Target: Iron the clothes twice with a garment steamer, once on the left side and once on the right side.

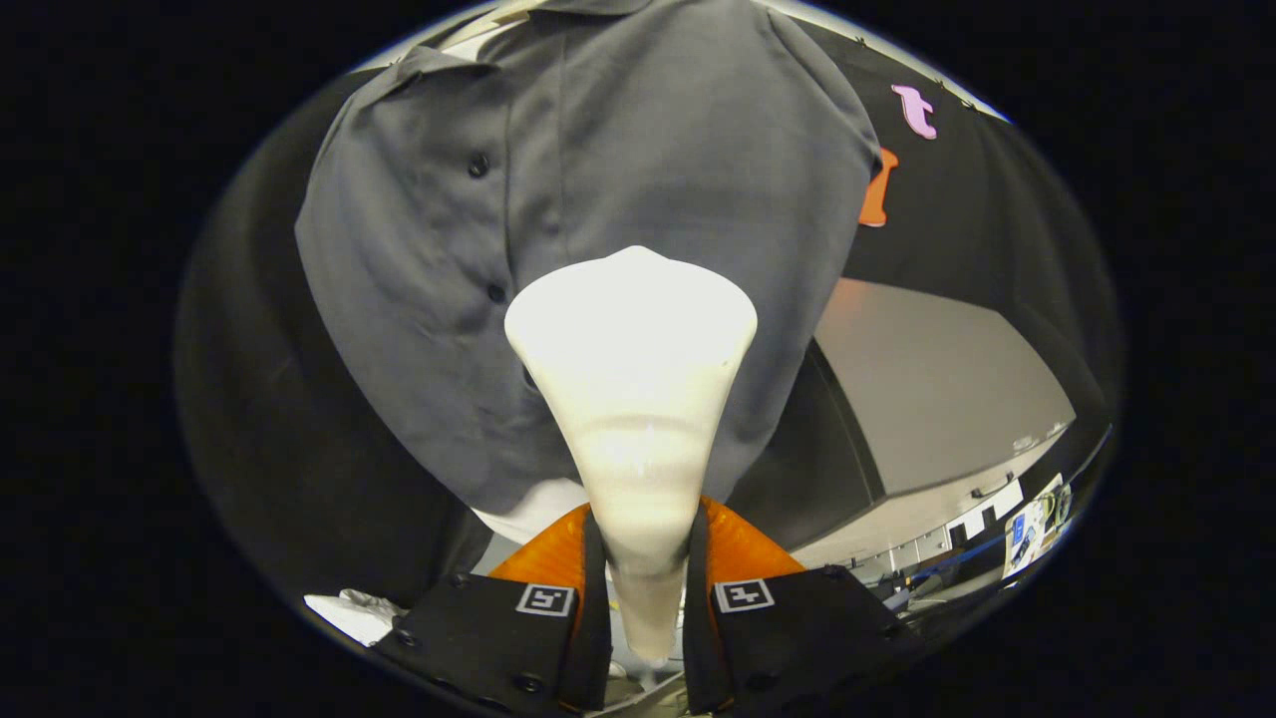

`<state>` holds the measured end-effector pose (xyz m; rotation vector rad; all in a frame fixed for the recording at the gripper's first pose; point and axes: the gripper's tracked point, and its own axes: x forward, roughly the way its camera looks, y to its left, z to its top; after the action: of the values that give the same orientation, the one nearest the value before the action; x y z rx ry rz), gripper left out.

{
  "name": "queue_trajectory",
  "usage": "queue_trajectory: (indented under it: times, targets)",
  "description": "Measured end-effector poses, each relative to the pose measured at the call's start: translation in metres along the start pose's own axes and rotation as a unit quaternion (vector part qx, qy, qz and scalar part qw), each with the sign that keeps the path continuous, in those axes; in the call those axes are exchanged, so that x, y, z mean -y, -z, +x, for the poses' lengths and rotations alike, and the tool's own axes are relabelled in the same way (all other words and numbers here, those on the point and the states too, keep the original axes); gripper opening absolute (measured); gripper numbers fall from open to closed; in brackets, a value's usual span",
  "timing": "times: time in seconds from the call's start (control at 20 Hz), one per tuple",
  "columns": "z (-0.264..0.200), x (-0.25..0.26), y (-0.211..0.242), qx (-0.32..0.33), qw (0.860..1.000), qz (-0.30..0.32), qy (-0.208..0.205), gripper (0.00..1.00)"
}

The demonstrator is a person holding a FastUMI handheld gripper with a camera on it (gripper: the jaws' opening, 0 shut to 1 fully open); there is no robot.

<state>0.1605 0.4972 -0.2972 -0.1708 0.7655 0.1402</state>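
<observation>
1. Your tongs are closed on the neck of the garment steamer, one finger pressing each side of its narrow handle.

2. The steamer rises from between the fingers toward 12 o'clock, widening from that slim neck into a broad, pale, fan-shaped head with a small peak at its top.

3. The head lies over the lower front of the grey shirt, which hangs just beyond the fingers. You cannot tell from this view whether the head touches the cloth or sits just off it.

4. The shirt is a buttoned one: its placket runs down at about 11 o'clock of the steamer head, with two dark buttons showing there, one above the other. The head sits just to the 3 o'clock side of that button line.

5. The shirt's collar is up at 12 o'clock, and one short sleeve spreads out toward 10 o'clock.

6. Below the shirt's hem, at about 8 o'clock of the steamer neck, a bit of white fabric peeks out.

7. A crumpled white cloth lies at 9 o'clock of the fingers.

8. Off at 3 o'clock, well apart from the shirt, stands a plain grey panel.
</observation>
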Motion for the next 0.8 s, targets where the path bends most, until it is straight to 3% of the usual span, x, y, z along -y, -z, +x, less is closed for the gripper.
queue_trajectory:
  times: [0.4, 0.8]
  targets:
    - [-0.054, -0.060, -0.099, 0.077, 0.996, -0.029, -0.023, 0.37]
    - [-0.081, -0.112, -0.156, 0.124, 0.990, -0.059, -0.033, 0.37]
